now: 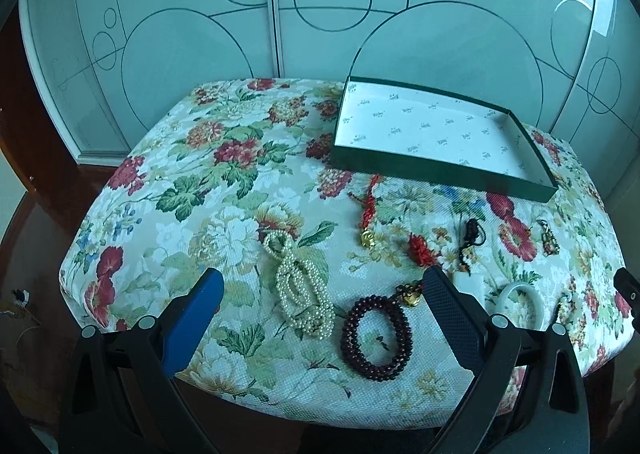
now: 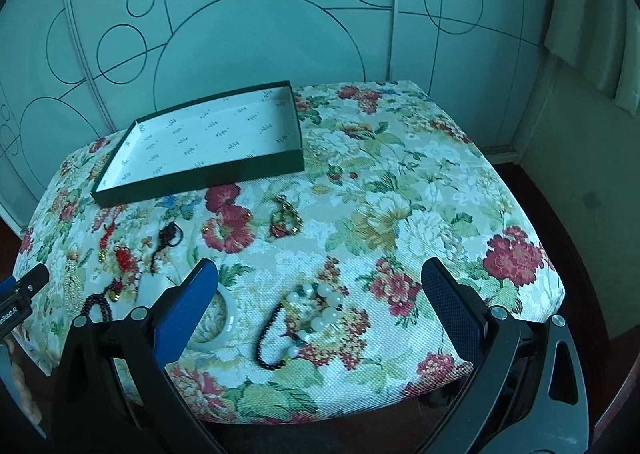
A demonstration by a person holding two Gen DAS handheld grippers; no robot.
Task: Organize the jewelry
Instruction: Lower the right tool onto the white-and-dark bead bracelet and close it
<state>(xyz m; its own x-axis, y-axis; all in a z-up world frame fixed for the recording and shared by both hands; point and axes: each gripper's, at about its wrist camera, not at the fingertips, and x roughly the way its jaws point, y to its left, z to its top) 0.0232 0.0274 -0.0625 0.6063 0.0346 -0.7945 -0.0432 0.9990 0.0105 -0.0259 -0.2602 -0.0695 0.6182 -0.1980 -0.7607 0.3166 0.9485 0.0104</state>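
- Our left hand-held gripper (image 1: 322,304) hangs low over the near edge of the flower-patterned upholstered stool (image 1: 224,190), its blue-padded fingers spread wide and holding nothing.
- Between those fingers we see a coiled strand of small cream pearls (image 1: 302,290) and, just beside it on the right, a dark red beaded bracelet (image 1: 376,334) with a gold charm touching its upper edge.
- Our right hand-held gripper (image 2: 318,302) is likewise spread wide and empty, hovering above the stool's front.
- Between its fingers lies a bracelet of large pale beads strung with small dark beads (image 2: 304,324); a white jade bangle (image 2: 222,318) sits partly behind the left finger.
- A shallow dark green rectangular box with a white printed lining (image 1: 436,170) rests at the back of the stool, with no jewelry inside it.
- In front of the box we see a red knotted cord with a gold pendant (image 1: 367,218), a small red tassel piece (image 1: 422,250) and a black corded pendant (image 1: 472,234), all lying apart from one another on the fabric.
- A small gold and red charm bracelet (image 2: 284,218) lies further right, near the box's corner.
- Pale green sliding panels with circle outlines (image 2: 260,34) stand behind the stool.
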